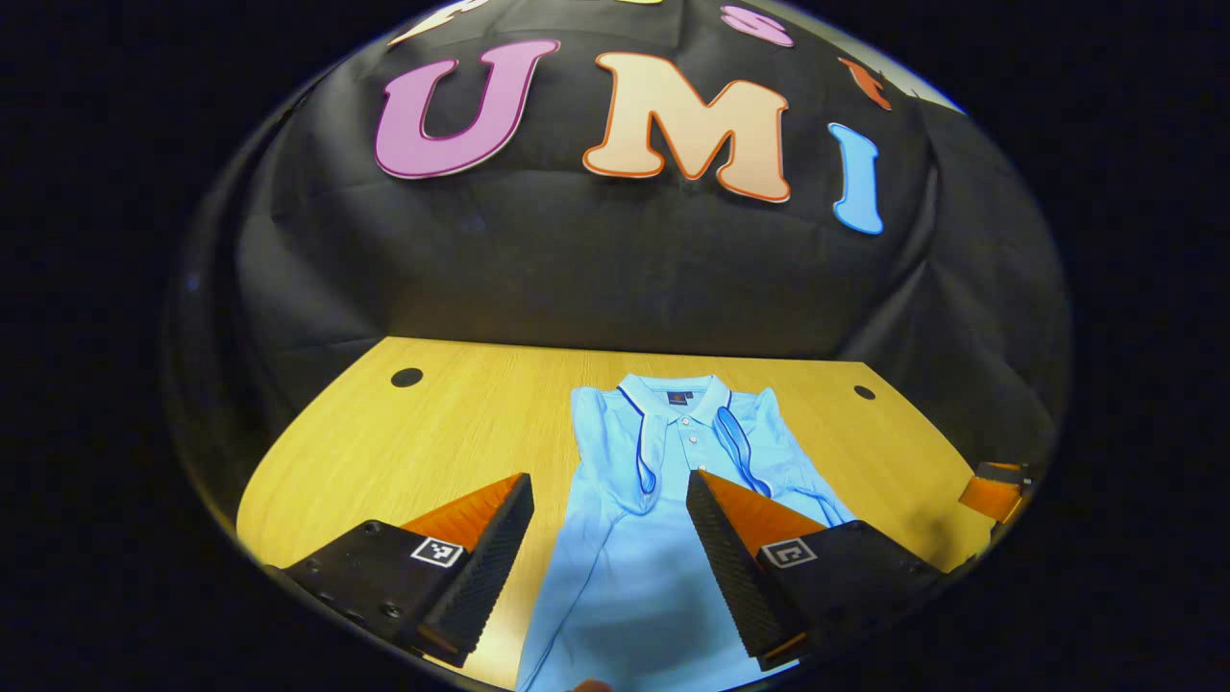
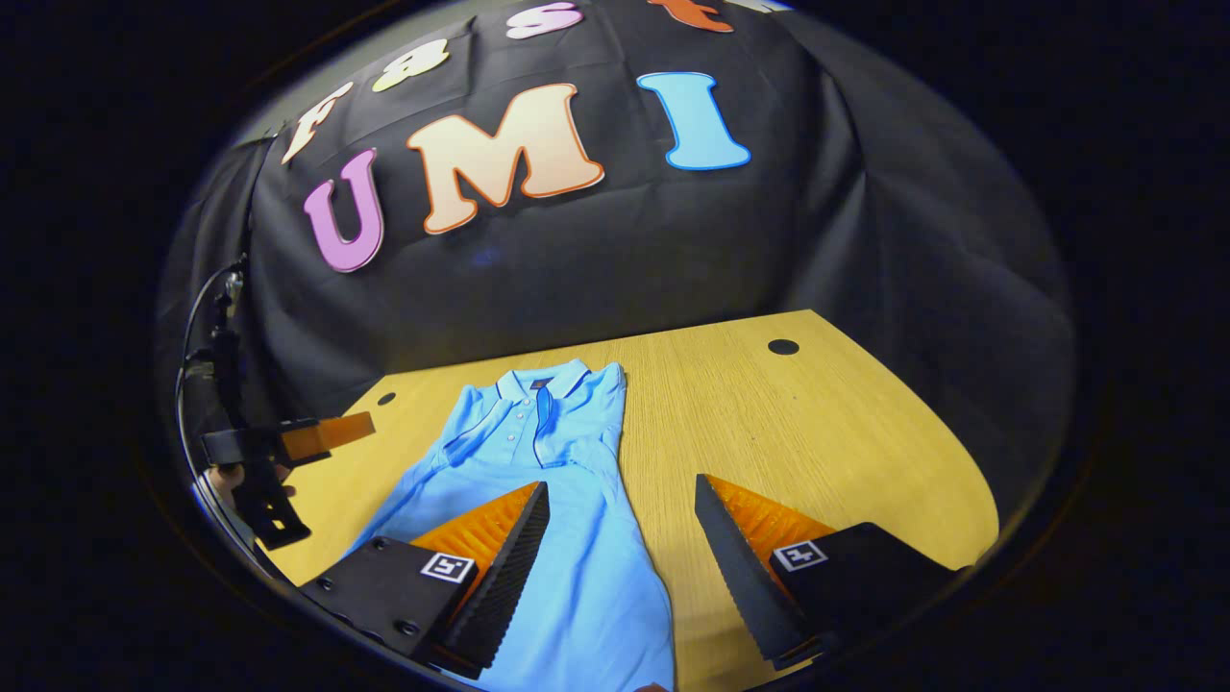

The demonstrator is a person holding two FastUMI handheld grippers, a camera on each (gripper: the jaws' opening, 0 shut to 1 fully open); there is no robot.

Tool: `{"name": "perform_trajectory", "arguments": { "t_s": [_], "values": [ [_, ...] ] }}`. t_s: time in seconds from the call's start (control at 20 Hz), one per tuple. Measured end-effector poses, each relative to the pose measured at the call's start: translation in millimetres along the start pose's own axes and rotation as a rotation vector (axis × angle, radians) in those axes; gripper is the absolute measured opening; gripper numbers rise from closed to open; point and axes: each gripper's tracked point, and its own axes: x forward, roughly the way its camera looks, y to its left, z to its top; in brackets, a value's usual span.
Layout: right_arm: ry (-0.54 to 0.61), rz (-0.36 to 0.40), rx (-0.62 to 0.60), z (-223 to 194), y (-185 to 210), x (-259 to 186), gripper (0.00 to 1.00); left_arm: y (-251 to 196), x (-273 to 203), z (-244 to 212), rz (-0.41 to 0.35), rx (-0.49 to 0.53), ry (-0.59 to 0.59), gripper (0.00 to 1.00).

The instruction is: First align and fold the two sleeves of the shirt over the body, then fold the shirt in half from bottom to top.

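Note:
A light blue polo shirt (image 1: 625,538) lies flat on the wooden table (image 1: 461,423), collar toward the back wall, with both sleeves folded in over the body. My left gripper (image 1: 610,490) hovers open above the shirt's lower body, its fingers apart with nothing between them. In the right gripper view the same shirt (image 2: 567,538) runs from the collar down to the near edge. My right gripper (image 2: 623,505) is open over the shirt's right edge. The left gripper (image 2: 288,442) shows at the far left of that view, and the right gripper (image 1: 995,490) at the far right of the left gripper view.
The table has round cable holes at its back corners (image 1: 406,377) (image 1: 865,392) (image 2: 783,347). Black cloth wall stands behind the table. A cable and stand (image 2: 216,356) rise at the left in the right gripper view. Bare wood lies on both sides of the shirt.

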Motion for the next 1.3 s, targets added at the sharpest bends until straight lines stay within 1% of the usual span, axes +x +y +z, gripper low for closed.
{"name": "perform_trajectory", "arguments": {
  "t_s": [0.2,0.5,0.65,0.75,0.8,0.85,0.9,0.95,1.0,1.05,1.1,1.2,1.25,1.3],
  "values": [
    [0.032,0.012,-0.038,-30.3,2.0,-26.1,0.97,3.1,-51.5,-30.9,0.023,0.000,0.014,0.96],
    [0.107,0.014,-0.082,-83.6,2.1,-57.4,0.97,23.5,-111.3,-103.9,0.071,-0.017,0.121,0.96],
    [0.140,0.009,-0.112,-108.1,-1.0,-68.8,0.97,30.4,-134.9,-139.3,0.092,-0.008,0.164,0.96],
    [0.165,-0.002,-0.143,-125.4,-4.3,-74.7,0.97,30.8,-146.5,-163.4,0.095,-0.004,0.202,0.96],
    [0.179,-0.005,-0.156,-135.0,-6.2,-77.4,0.92,30.6,-152.0,-174.6,0.096,-0.003,0.222,0.96],
    [0.191,-0.010,-0.168,-142.9,-5.4,-82.0,0.97,32.8,-154.4,-183.3,0.100,0.000,0.228,0.96],
    [0.206,-0.014,-0.179,-152.5,-4.8,-85.1,0.97,33.5,-158.2,-191.9,0.103,0.001,0.241,0.96],
    [0.221,-0.015,-0.185,-160.4,-4.7,-87.1,0.92,33.4,-164.1,-199.4,0.107,0.001,0.254,0.96],
    [0.236,-0.017,-0.192,-167.9,-4.9,-88.9,0.97,34.1,-167.3,-207.5,0.109,-0.001,0.270,0.96],
    [0.251,-0.017,-0.200,-174.4,-4.8,-89.5,0.97,34.7,-168.1,-213.5,0.111,-0.004,0.279,0.96],
    [0.267,-0.019,-0.212,-182.7,-5.1,-90.0,0.92,33.4,-170.0,-221.3,0.107,-0.010,0.298,0.98],
    [0.291,-0.021,-0.233,-192.7,-5.5,-90.3,0.92,32.9,-172.5,-234.2,0.115,-0.020,0.330,0.96],
    [0.320,-0.017,-0.235,-199.8,-5.3,-90.9,0.98,31.7,-173.4,-230.7,0.115,0.002,0.313,0.98],
    [0.322,-0.011,-0.218,-201.1,-3.3,-92.7,0.92,27.9,-171.9,-232.3,0.111,0.008,0.315,0.98]
  ]
}}
